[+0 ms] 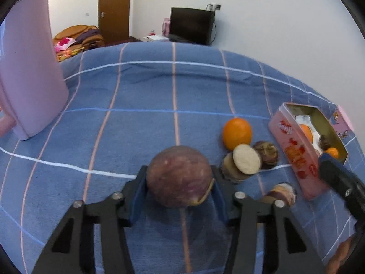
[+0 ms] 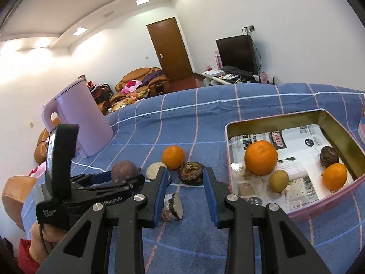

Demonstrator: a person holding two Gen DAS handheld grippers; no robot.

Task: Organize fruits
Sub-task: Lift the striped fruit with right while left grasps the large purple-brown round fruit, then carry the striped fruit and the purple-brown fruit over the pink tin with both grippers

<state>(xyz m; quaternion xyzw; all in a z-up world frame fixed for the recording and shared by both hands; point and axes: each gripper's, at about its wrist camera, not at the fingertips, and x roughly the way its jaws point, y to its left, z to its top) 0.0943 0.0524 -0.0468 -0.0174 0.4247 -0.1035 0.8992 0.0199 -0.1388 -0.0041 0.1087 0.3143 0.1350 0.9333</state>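
Held fruit: my left tool [image 1: 179,182] pinches a round purple-brown fruit [image 1: 179,175] at its widest girth, just above the blue checked bed cover [image 1: 136,86].
Handling: I judge it firm, smooth-skinned and fairly light; its roundness could let it roll out, so the pads belong on opposite sides of the equator, as now.
Right tool: my right tool [image 2: 186,194] is spread and holds nothing, hovering over a cut brown-skinned piece [image 2: 173,207].
Loose pile: an orange [image 2: 173,157], a pale-faced slice [image 2: 155,170] and a dark wrinkled fruit [image 2: 191,172] lie close together between the two tools.
Destination: the pink tin [image 2: 330,202] sits just right of the pile, already containing a large orange [image 2: 261,157], a small orange [image 2: 334,176], a yellow-green fruit [image 2: 278,180] and a dark fruit [image 2: 329,156].
Edges: the tin's raised wall must be cleared before lowering.
Open room: paper-lined floor shows at the tin's far end; the pink kettle [image 1: 29,68] stands well apart to the left.
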